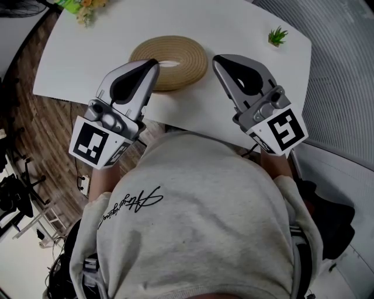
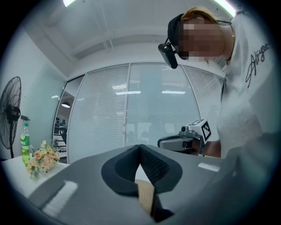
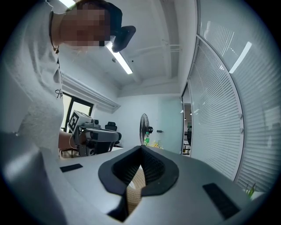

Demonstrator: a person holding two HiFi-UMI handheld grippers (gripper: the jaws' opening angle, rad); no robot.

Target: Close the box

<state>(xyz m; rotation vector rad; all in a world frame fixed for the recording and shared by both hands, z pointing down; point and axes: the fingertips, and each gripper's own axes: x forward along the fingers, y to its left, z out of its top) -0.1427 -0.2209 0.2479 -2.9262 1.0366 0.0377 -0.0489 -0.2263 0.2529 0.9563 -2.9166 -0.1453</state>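
A low round woven box [image 1: 172,60], straw-coloured with a pale centre, lies on the white table [image 1: 245,23] ahead of me. My left gripper [image 1: 153,63] hovers at the box's near left rim, jaws shut with nothing between them. My right gripper [image 1: 216,60] sits just right of the box, apart from it, also shut and empty. In the left gripper view the left gripper [image 2: 140,146] shows closed jaws, with a strip of the woven box [image 2: 145,193] below them. The right gripper view shows the same: closed right gripper [image 3: 141,147] over the woven box [image 3: 135,186].
A small green plant [image 1: 277,36] stands at the table's far right. A bunch of flowers [image 1: 87,9] and a green bottle [image 2: 25,143] sit at the far left corner. A standing fan [image 2: 9,115] is beyond the table. My grey sweatshirt [image 1: 193,222] fills the foreground.
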